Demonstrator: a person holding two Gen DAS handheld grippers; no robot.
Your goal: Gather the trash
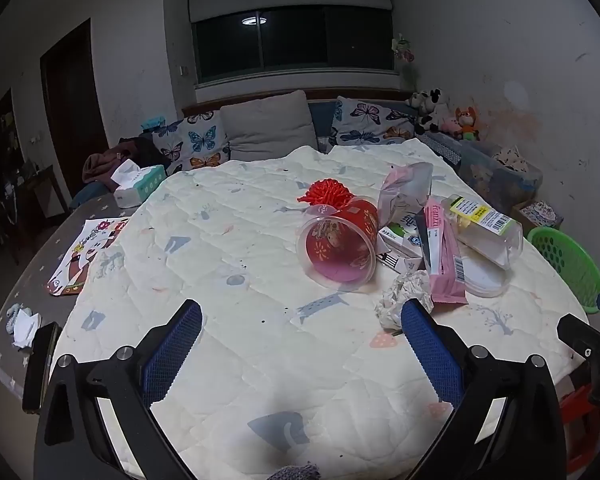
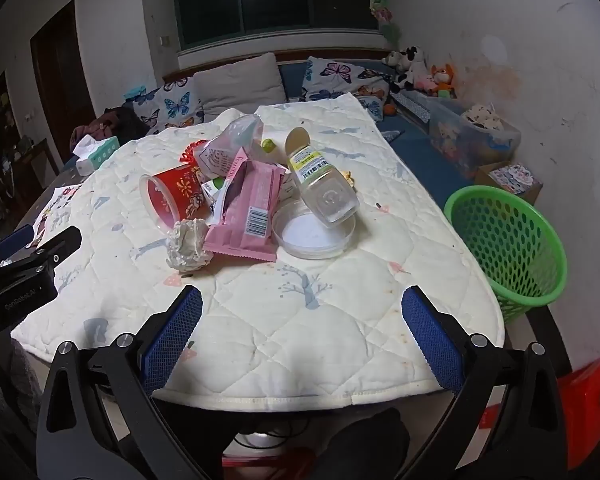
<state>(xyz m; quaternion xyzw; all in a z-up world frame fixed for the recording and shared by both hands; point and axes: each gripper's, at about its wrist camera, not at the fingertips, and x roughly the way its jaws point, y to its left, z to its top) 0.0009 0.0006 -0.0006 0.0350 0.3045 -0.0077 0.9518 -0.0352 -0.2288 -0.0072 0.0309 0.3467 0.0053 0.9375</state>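
A heap of trash lies on the quilted white mat [image 1: 236, 248] [image 2: 340, 272]. It holds a tipped red plastic cup [image 1: 338, 246] [image 2: 172, 194], a crumpled paper ball [image 1: 404, 296] [image 2: 188, 250], a pink wrapper [image 1: 444, 256] [image 2: 248, 208], a clear bottle [image 1: 484, 228] [image 2: 322, 182], a clear round lid [image 2: 314, 234], a small carton [image 1: 400, 246] and a plastic bag [image 1: 406, 184] [image 2: 232, 140]. My left gripper [image 1: 302, 334] is open and empty, short of the paper ball. My right gripper [image 2: 302, 320] is open and empty, short of the lid. A green mesh basket [image 2: 508, 248] [image 1: 568, 268] stands at the mat's right.
A tissue box [image 1: 140, 186] [image 2: 96, 156], a printed sheet [image 1: 88, 256] and a phone [image 1: 40, 364] lie at the left. Cushions [image 1: 268, 128], plush toys [image 2: 420, 68] and a storage bin [image 2: 472, 136] line the back. A red object [image 2: 588, 404] is low at right.
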